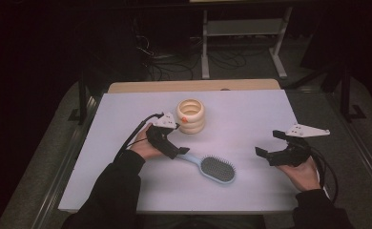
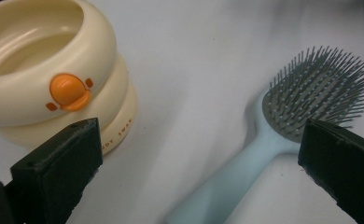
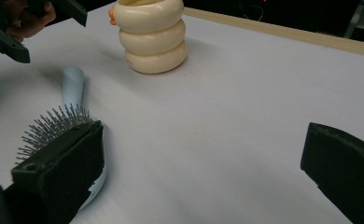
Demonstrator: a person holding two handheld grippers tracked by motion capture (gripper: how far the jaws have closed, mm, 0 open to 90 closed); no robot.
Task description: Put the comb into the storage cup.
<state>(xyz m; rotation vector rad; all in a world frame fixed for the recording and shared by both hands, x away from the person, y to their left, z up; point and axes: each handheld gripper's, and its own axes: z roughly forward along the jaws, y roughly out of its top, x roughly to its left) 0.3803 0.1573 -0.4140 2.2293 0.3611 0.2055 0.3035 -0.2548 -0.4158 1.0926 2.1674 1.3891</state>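
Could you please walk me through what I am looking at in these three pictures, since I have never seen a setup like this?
A person sits at a white table, holding a hand-operated two-jaw gripper in each hand. One camera looks down from above; the other two ride on the grippers, looking along their black jaws. The left gripper is open over the handle of a light blue hairbrush, not gripping it. The right gripper is open and holds nothing. A cream ringed cup with an orange duck-bill mark stands behind the brush.

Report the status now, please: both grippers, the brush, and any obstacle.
Left gripper open, over the hairbrush handle, nothing held. Right gripper open, off to the side. Brush flat, bristles up. Cream ringed cup stands close behind the left gripper.
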